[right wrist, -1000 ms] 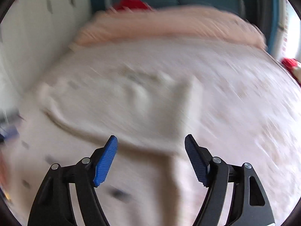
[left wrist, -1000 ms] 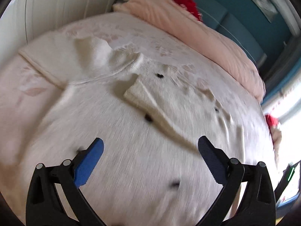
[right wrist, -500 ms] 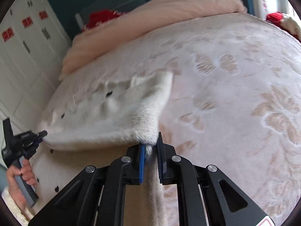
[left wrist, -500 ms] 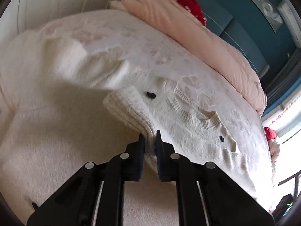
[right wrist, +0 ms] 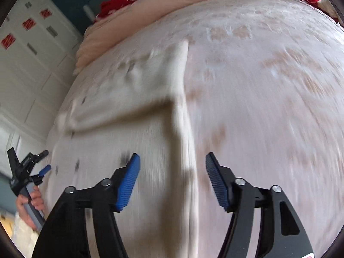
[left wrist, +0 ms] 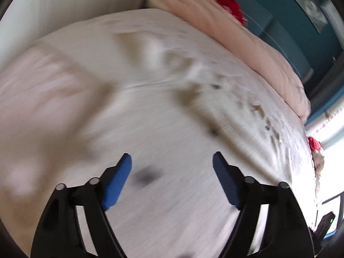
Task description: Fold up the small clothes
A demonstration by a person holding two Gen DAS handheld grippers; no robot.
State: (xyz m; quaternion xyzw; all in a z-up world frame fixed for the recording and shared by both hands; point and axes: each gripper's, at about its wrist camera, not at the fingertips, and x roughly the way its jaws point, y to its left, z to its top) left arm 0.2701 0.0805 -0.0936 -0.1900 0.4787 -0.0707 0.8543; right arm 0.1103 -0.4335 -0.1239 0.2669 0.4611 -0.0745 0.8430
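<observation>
A cream knit sweater with small dark spots (left wrist: 163, 116) lies flat on the bed, its upper part folded down over its body. It also shows in the right wrist view (right wrist: 137, 107), with the fold edge running across and its right side edge below. My left gripper (left wrist: 172, 163) is open and empty above the sweater's lower part. My right gripper (right wrist: 172, 163) is open and empty over the sweater's right edge. The left gripper also shows in the right wrist view (right wrist: 32, 167), held in a hand. Both views are motion-blurred.
The bed has a pale pink floral cover (right wrist: 268, 86). A rolled peach duvet (left wrist: 247, 43) lies along the far side with something red (left wrist: 228, 2) behind it. White cupboards (right wrist: 32, 43) stand to the left. A teal wall (left wrist: 290, 10) is beyond.
Both grippers were shut on the sweater's edge half a second ago. Both have opened, released the cloth and pulled back, and the folded part now lies flat.
</observation>
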